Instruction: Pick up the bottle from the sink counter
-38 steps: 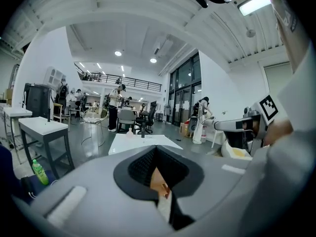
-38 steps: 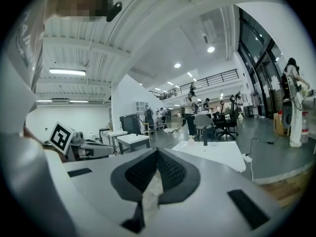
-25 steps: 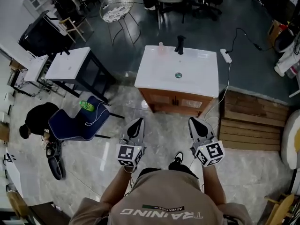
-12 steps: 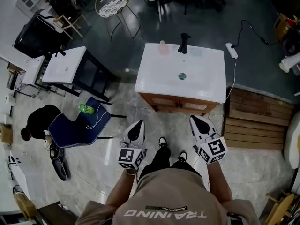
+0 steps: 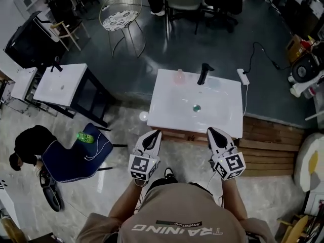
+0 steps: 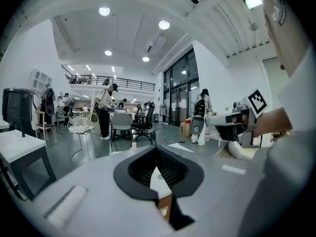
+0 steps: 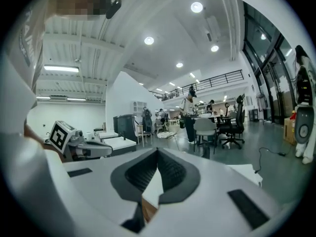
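Note:
The small pinkish bottle point(image 5: 179, 76) stands upright at the back edge of the white sink counter point(image 5: 172, 110), left of the black faucet point(image 5: 203, 74). The drain point(image 5: 196, 107) lies mid-basin. My left gripper point(image 5: 152, 137) and right gripper point(image 5: 214, 135) are held side by side at the counter's near edge, well short of the bottle. Both are shut with nothing in them. In the left gripper view the shut left gripper point(image 6: 157, 150) points over the counter, and the bottle point(image 6: 133, 144) shows small beyond it. The right gripper point(image 7: 158, 155) looks the same in its own view.
A power strip point(image 5: 244, 76) with a cable lies right of the counter. Wooden decking point(image 5: 273, 146) is at the right. At the left are a blue chair point(image 5: 66, 158) with a green bottle point(image 5: 84, 137), a crouching person point(image 5: 28, 143) and a second white basin table point(image 5: 63, 85).
The person has stepped forward: the sink counter is now right in front of both grippers. Both grippers stay shut and side by side.

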Available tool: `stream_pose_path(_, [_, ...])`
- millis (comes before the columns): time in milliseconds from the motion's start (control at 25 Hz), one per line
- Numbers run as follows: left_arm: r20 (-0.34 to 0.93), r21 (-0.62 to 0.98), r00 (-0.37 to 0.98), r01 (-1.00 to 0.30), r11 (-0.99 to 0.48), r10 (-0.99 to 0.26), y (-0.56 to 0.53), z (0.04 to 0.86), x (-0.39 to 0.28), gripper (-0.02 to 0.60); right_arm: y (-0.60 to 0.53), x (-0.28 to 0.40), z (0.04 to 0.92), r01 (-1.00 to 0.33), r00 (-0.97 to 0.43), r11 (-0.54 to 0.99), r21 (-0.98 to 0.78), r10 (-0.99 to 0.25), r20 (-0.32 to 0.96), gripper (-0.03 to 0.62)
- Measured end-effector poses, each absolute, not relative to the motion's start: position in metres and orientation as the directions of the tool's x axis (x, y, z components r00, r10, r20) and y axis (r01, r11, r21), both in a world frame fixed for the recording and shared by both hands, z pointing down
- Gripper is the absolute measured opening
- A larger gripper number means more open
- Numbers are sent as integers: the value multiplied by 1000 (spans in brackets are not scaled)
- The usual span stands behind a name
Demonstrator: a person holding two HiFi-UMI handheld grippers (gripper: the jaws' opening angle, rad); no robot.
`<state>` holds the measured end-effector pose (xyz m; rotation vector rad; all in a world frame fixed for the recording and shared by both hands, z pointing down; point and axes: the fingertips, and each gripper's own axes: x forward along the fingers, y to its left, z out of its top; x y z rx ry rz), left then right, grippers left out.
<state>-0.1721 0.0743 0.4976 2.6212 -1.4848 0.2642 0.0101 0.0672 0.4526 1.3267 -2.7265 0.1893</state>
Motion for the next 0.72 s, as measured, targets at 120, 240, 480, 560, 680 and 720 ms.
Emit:
stream_pose_path(120, [210,41,544,-835,-549,-812,50,502,-177,8,55,-6,458,-781,-622,622,-55,-768,153,11])
stream_pose_path(240, [223,58,590,-803,-594,-776,30,508,-173,8,43,-14,463,-792,-608,607,-64,-775,173,11])
stream_pose_path(480, [231,65,615,-783,-619,-754,-1,521,-167,8,14,-15,473,-803,-592,593,-59,-782,196,11])
stream_pose_path(560, [244,87,624,-776,-624,-742,-11,526,-161,8,0,-10,475,-806,-589,588,-73,-784,196,11])
stream_pose_path(680, [266,105,635,-767,-633,-725,-31,527,-146,8,-26,2,479,-802,-597,590,-98,-781,182,11])
stream_pose_path(720, [270,99,633,-768,-633,-726,-39,526,-141,8,-36,6,481,-799,-602,592,-107,-779,176,11])
